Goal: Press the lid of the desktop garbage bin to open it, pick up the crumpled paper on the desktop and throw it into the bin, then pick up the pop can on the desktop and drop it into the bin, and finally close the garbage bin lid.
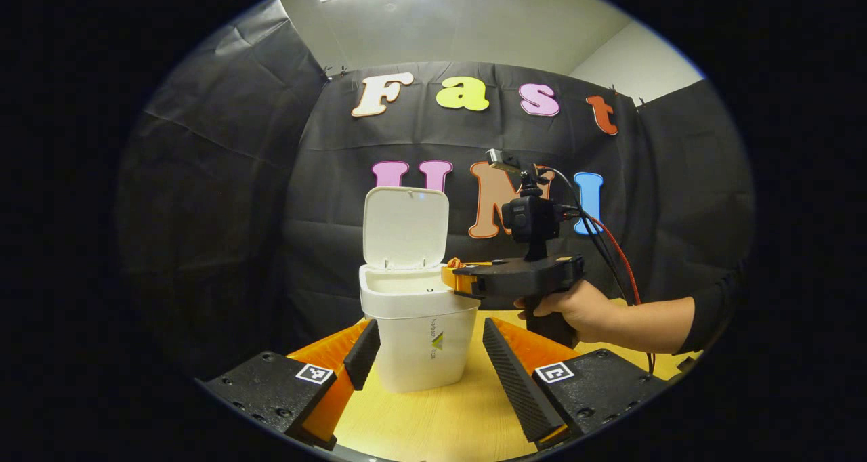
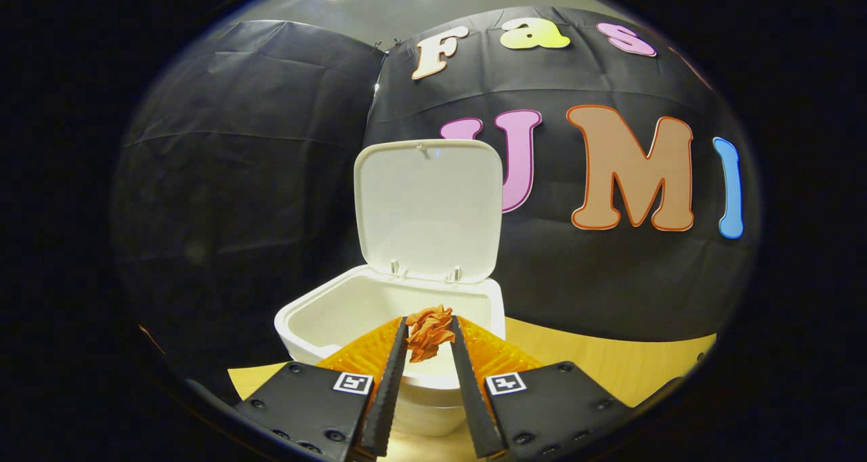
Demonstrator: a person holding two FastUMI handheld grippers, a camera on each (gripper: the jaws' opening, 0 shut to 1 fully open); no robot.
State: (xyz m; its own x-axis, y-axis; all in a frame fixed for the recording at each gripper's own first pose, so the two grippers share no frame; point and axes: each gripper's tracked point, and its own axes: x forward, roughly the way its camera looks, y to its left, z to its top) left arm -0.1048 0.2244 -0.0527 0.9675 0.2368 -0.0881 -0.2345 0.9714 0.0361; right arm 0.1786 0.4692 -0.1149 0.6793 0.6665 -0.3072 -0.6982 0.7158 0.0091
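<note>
In the right gripper view, the right gripper (image 2: 429, 337) pinches the crumpled paper (image 2: 429, 331) between both fingertips, directly above the mouth of the bin (image 2: 352, 313); the lid (image 2: 428, 208) stands upright at 12 o'clock. From the left gripper view, a hand (image 1: 576, 311) at 3 o'clock holds that gripper at the bin's rim. The left gripper (image 1: 428, 337) hangs open, its fingers either side of the bin on the table (image 1: 433, 421).

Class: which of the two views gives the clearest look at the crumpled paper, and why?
The right gripper view: the crumpled paper sits close and central, pinched at the right gripper tips above the open bin. In the left gripper view only a small orange scrap peeks out at that gripper's front, over the bin's rim.
</note>
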